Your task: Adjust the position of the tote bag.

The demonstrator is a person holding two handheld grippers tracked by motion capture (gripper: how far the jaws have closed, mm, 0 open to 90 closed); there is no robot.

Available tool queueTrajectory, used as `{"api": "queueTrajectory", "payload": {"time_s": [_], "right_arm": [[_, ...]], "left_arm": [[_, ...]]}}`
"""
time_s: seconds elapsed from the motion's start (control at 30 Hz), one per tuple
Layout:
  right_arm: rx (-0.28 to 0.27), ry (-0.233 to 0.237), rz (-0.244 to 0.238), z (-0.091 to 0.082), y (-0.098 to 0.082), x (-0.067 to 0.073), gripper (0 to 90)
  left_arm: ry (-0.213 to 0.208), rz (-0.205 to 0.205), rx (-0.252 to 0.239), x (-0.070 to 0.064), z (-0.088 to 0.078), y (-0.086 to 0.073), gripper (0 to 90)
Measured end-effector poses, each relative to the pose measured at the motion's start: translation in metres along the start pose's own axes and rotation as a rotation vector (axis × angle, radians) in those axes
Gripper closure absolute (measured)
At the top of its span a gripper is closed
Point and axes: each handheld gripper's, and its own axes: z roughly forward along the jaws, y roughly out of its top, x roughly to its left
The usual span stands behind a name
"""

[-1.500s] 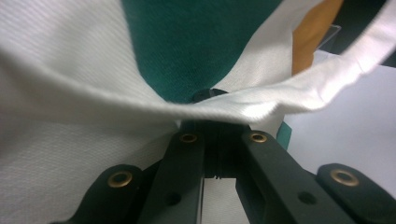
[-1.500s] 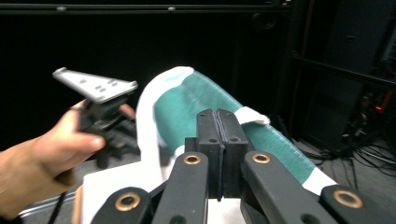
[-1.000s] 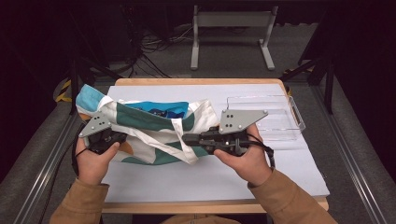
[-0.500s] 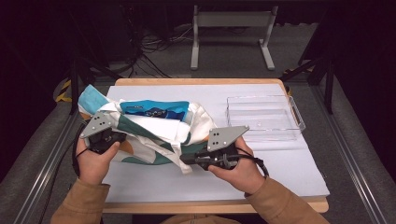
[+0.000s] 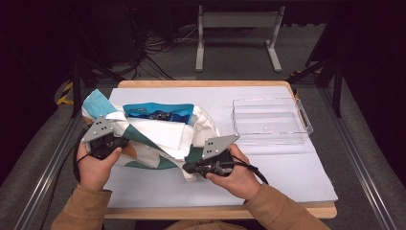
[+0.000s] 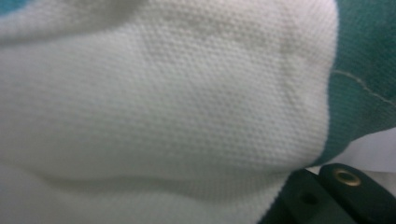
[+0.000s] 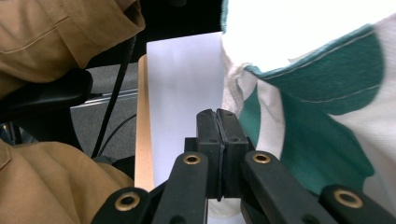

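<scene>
A white, teal and blue knit garment point(image 5: 158, 134) lies bunched on the left half of the white table top point(image 5: 268, 167). My left gripper point(image 5: 124, 142) is at the garment's left edge, shut on the cloth. In the left gripper view, white and teal fabric point(image 6: 163, 102) drapes over the jaws and hides their tips. My right gripper point(image 5: 187, 167) points left at the garment's front edge. Its jaws point(image 7: 218, 122) are pressed together with nothing visible between them, and the teal and white cloth point(image 7: 317, 140) lies just to their right.
A clear plastic tray point(image 5: 270, 122) stands at the right back of the table. The wooden table edge point(image 5: 215, 211) runs along the front. Metal rails point(image 5: 43, 187) flank the table, and cables and a stand point(image 5: 237, 28) lie on the floor behind.
My right gripper has moved from over the garment's right side toward me and leftward, down to the garment's front edge. The left gripper has stayed in place.
</scene>
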Motion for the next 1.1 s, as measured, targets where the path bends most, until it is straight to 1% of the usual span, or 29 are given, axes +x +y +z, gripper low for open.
{"api": "queueTrajectory", "payload": {"time_s": [0.13, 0.23, 0.37, 0.43, 0.5, 0.57, 0.6, 0.67, 0.7, 0.77, 0.8, 0.87, 0.97, 1.0, 1.03, 1.07, 1.1], "right_arm": [[0.019, -0.029, 0.001, 0.004, -0.002, -0.004, 89.9], [0.019, -0.036, 0.001, 0.007, -0.002, -0.006, 89.9], [-0.002, -0.035, 0.023, 0.006, -0.004, -0.011, 89.9], [-0.015, -0.038, 0.018, 0.003, -0.003, -0.011, 89.9], [-0.026, -0.038, 0.015, -0.002, -0.002, -0.009, 89.8], [-0.032, -0.035, 0.017, -0.004, -0.001, -0.009, 89.8], [-0.039, -0.035, 0.018, -0.005, -0.001, -0.009, 89.7], [-0.048, -0.037, 0.018, -0.009, -0.001, -0.008, 89.7], [-0.048, -0.037, 0.018, -0.009, -0.001, -0.008, 89.7], [-0.055, -0.037, 0.016, -0.012, -0.001, -0.006, 89.6], [-0.058, -0.036, 0.015, -0.013, 0.000, -0.006, 89.6], [-0.070, -0.034, 0.017, -0.017, 0.001, -0.005, 89.6], [-0.073, -0.041, 0.017, -0.021, 0.002, -0.005, 89.6], [-0.070, -0.044, 0.016, -0.021, 0.002, -0.006, 89.5], [-0.070, -0.044, 0.016, -0.021, 0.002, -0.006, 89.5], [-0.070, -0.044, 0.022, -0.020, 0.002, -0.007, 89.6], [-0.069, -0.043, 0.022, -0.020, 0.002, -0.008, 89.6]], "left_arm": [[0.001, 0.000, 0.016, -0.001, -0.001, -0.001, 87.4], [0.003, 0.001, 0.021, -0.002, -0.002, -0.002, 87.0], [0.012, 0.005, 0.027, -0.003, -0.004, -0.002, 84.8], [0.007, -0.004, 0.024, -0.002, -0.006, -0.002, 83.8], [-0.008, -0.025, 0.025, -0.001, -0.009, -0.003, 82.0], [-0.014, -0.029, 0.032, -0.001, -0.010, -0.004, 80.6], [-0.029, -0.040, 0.047, -0.003, -0.013, -0.005, 78.5], [-0.038, -0.037, 0.067, -0.007, -0.019, -0.007, 71.7], [-0.037, -0.033, 0.077, -0.009, -0.023, -0.007, 71.7], [-0.035, -0.024, 0.083, -0.012, -0.031, -0.007, 70.0], [-0.038, -0.028, 0.087, -0.013, -0.035, -0.006, 69.4], [-0.044, -0.029, 0.107, -0.015, -0.044, -0.007, 67.7], [-0.036, -0.026, 0.151, -0.016, -0.059, -0.009, 64.5], [-0.027, -0.032, 0.153, -0.015, -0.066, -0.010, 64.2], [-0.027, -0.032, 0.153, -0.015, -0.066, -0.010, 64.0], [-0.018, -0.050, 0.135, -0.013, -0.077, -0.009, 64.0], [-0.012, -0.056, 0.122, -0.012, -0.082, -0.007, 64.1]]}}
